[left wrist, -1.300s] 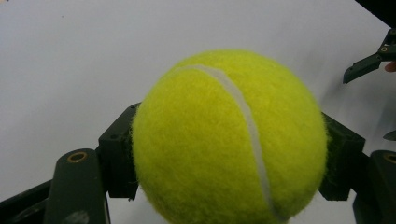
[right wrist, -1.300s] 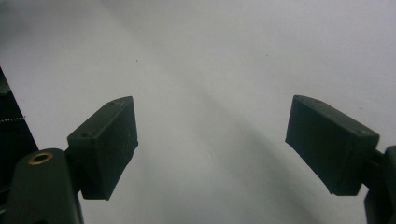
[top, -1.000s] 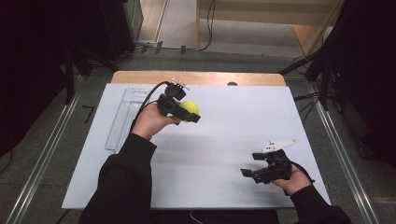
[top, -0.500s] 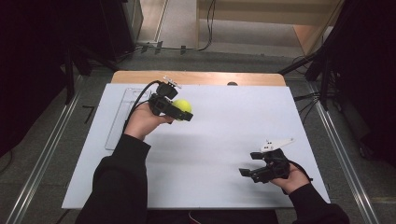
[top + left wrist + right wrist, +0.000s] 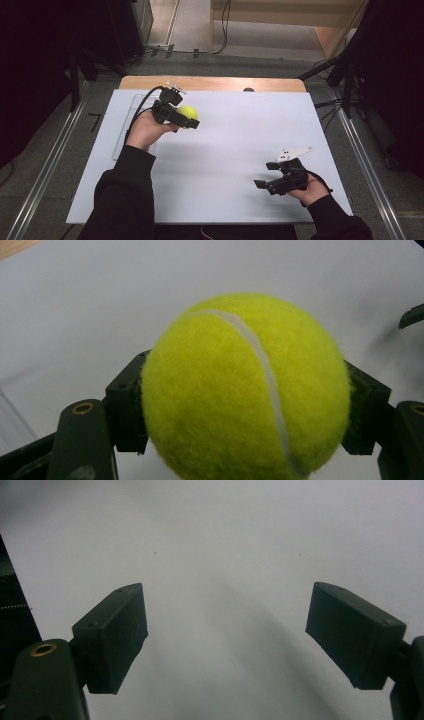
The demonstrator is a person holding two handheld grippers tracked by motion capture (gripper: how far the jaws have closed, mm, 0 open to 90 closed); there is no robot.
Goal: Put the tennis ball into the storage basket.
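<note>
A yellow tennis ball [image 5: 188, 114] is clamped between the jaws of my left gripper [image 5: 186, 119], held above the far left part of the white table [image 5: 240, 135]. In the left gripper view the tennis ball [image 5: 245, 390] is squeezed from both sides by the black pads [image 5: 127, 410]. My right gripper [image 5: 265, 177] rests low near the table's front right, jaws spread wide. In the right gripper view the right gripper [image 5: 227, 635] has only bare white table between its jaws.
A clear flat tray [image 5: 125, 125] lies on the table at the far left, partly under my left forearm. A wooden strip [image 5: 210, 83] runs along the table's far edge. Metal rails [image 5: 45, 170] flank the table on both sides.
My left hand has carried the ball a little to the left and toward the far side of the table. The right gripper has stayed where it was.
</note>
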